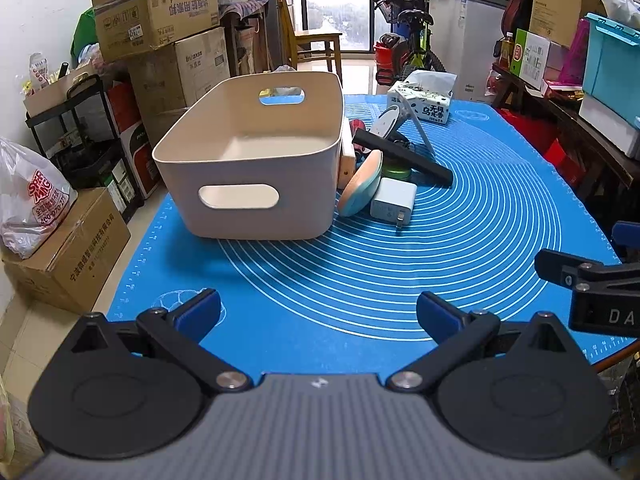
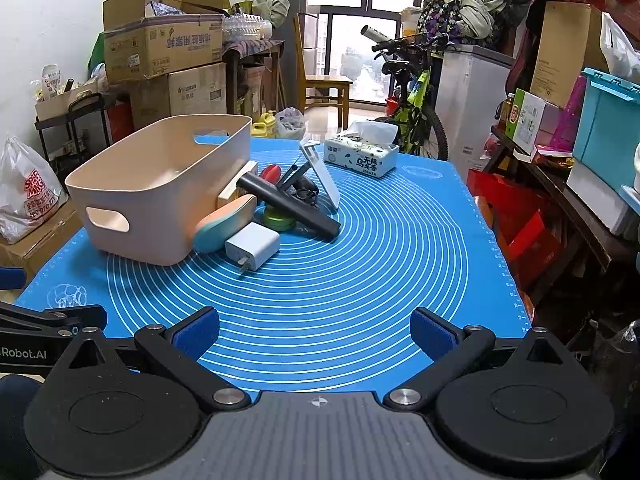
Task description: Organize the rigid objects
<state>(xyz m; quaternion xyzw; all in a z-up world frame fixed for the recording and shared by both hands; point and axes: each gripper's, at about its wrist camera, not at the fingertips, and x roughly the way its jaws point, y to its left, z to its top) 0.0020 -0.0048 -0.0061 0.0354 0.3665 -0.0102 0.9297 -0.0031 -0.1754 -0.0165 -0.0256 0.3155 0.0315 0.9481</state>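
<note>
Both sets of tongs are held wide apart with nothing between them: the left gripper [image 1: 319, 312] and right gripper [image 2: 315, 330] are parked low over the near end of the blue mat [image 2: 360, 280], probably so the whole pile can be sized up first. The beige bin [image 1: 248, 152] is seen empty, set left of centre. Jammed against its right wall is the clutter: a white charger [image 2: 252, 246] with prongs toward the cameras, an orange-and-teal oval case [image 2: 224, 222] leaned on the bin, and a black bar [image 2: 288, 206] laid across a green disc [image 2: 276, 218]. A tissue box [image 2: 362, 156] is left at the far edge.
</note>
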